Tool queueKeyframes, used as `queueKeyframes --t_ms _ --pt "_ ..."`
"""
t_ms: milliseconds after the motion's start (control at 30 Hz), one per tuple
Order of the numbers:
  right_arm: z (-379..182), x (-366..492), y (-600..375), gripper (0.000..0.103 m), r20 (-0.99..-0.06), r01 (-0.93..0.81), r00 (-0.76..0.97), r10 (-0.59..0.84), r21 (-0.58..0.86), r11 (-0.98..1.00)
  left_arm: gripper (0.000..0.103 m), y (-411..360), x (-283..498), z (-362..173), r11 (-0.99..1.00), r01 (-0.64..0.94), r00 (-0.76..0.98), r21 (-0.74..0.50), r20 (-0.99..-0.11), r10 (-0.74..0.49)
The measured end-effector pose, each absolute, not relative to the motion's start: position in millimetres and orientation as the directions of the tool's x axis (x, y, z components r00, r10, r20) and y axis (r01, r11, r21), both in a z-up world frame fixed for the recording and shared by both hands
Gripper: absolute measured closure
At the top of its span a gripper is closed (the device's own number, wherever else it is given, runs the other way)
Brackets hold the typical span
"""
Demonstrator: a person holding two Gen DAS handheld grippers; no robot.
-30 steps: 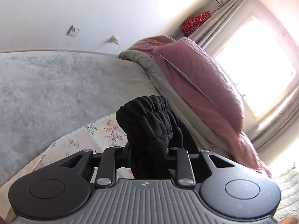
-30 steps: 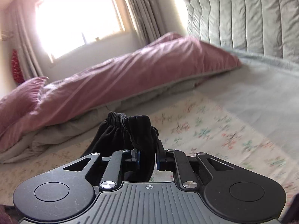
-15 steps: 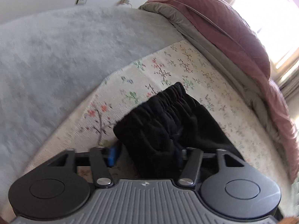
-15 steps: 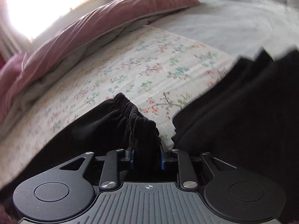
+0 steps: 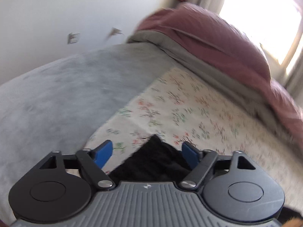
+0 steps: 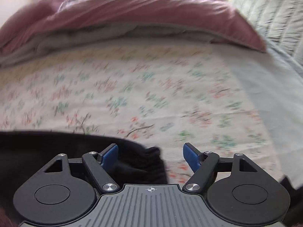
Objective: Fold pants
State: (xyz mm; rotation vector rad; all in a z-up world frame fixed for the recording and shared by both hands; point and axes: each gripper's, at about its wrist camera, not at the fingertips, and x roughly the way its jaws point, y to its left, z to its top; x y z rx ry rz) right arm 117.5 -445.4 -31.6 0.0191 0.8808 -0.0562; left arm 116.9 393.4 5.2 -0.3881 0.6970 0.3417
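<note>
The black pants point(image 5: 153, 162) lie on the floral sheet point(image 5: 189, 109) of the bed. In the left wrist view a corner of them sits between the spread blue pads, untouched. My left gripper point(image 5: 146, 152) is open just above it. In the right wrist view the pants point(image 6: 56, 151) stretch along the lower left, with the elastic waistband end point(image 6: 151, 162) below the open jaws. My right gripper point(image 6: 150, 153) is open and holds nothing. Both views are motion-blurred.
A pink duvet point(image 5: 217, 43) over a grey one is piled along the far side of the bed point(image 6: 132, 13). A grey fleece blanket point(image 5: 66, 87) covers the left part. A quilted headboard point(image 6: 274, 11) stands at the right. A bright window point(image 5: 265, 19) is behind.
Both grippers have opened and let go of the pants' waistband. The pants now lie on the sheet, and both grippers have pulled back and lifted.
</note>
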Motion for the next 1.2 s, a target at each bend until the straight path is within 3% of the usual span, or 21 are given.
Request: queueKeyframes --t_ms 33,100,133,200,333,400,433,533,633,700,733,767,833,967,1100,1200 --pt "-41 124 -440 0.068 -0.787 0.039 0.616 -0.041 -0.022 0.999 0.0 384 132 0 0.898 -0.409 0.702 -0.164 -0.685 0.195" --pt "-55 123 -432 0.077 -0.789 0.045 0.611 -0.066 -0.048 0.998 0.0 372 157 -18 0.92 -0.389 0.655 -0.055 -0.718 0.234" --pt "-57 121 -429 0.078 -0.779 0.037 0.624 -0.067 -0.056 0.998 0.011 371 164 -28 0.923 -0.384 0.637 -0.038 -0.734 0.235" --pt "-58 116 -428 0.079 -0.76 0.045 0.645 -0.086 -0.074 0.996 0.019 372 172 -43 0.913 -0.406 0.617 -0.042 -0.749 0.24" --pt "-39 112 -435 0.081 -0.722 0.088 0.679 -0.132 -0.099 0.991 0.026 365 168 -46 0.908 -0.419 0.648 -0.005 -0.702 0.295" --pt "-30 116 -433 0.081 -0.698 0.107 0.699 -0.155 -0.113 0.988 0.036 371 163 -42 0.896 -0.443 0.669 -0.043 -0.681 0.298" --pt "-26 117 -432 0.081 -0.685 0.122 0.71 -0.164 -0.11 0.986 0.049 372 160 -35 0.884 -0.465 0.673 -0.053 -0.67 0.314" --pt "-25 119 -433 0.081 -0.653 0.184 0.731 -0.196 -0.089 0.979 0.054 384 163 -34 0.856 -0.514 0.656 -0.047 -0.665 0.358" --pt "-47 125 -436 0.08 -0.678 0.247 0.703 -0.213 -0.047 0.968 0.052 381 169 -37 0.872 -0.489 0.65 -0.021 -0.676 0.348" --pt "-70 133 -432 0.073 -0.718 0.26 0.653 -0.243 -0.089 0.961 0.043 381 160 -25 0.872 -0.489 0.666 -0.035 -0.66 0.347" --pt "-71 132 -427 0.058 -0.698 0.264 0.657 -0.284 -0.14 0.954 0.028 381 155 -18 0.868 -0.495 0.672 -0.045 -0.653 0.35" --pt "-68 132 -422 0.037 -0.686 0.277 0.647 -0.332 -0.195 0.941 0.021 381 148 -11 0.866 -0.498 0.684 -0.05 -0.636 0.357" --pt "-54 128 -419 0.024 -0.642 0.339 0.631 -0.437 -0.278 0.899 0.02 372 133 0 0.893 -0.446 0.74 -0.054 -0.584 0.334" --pt "-19 109 -400 0.024 -0.593 0.325 0.686 -0.421 -0.268 0.907 0.017 336 137 -13 0.964 -0.266 0.732 -0.021 -0.655 0.187" --pt "-6 93 -337 0.024 -0.606 0.096 0.765 -0.22 -0.23 0.968 0.013 298 169 -39 0.958 -0.22 0.676 0.181 -0.68 0.284" --pt "-15 88 -271 0.024 -0.645 -0.16 0.764 -0.016 -0.213 0.964 0.012 292 188 -48 0.938 -0.252 0.647 0.24 -0.679 0.347"
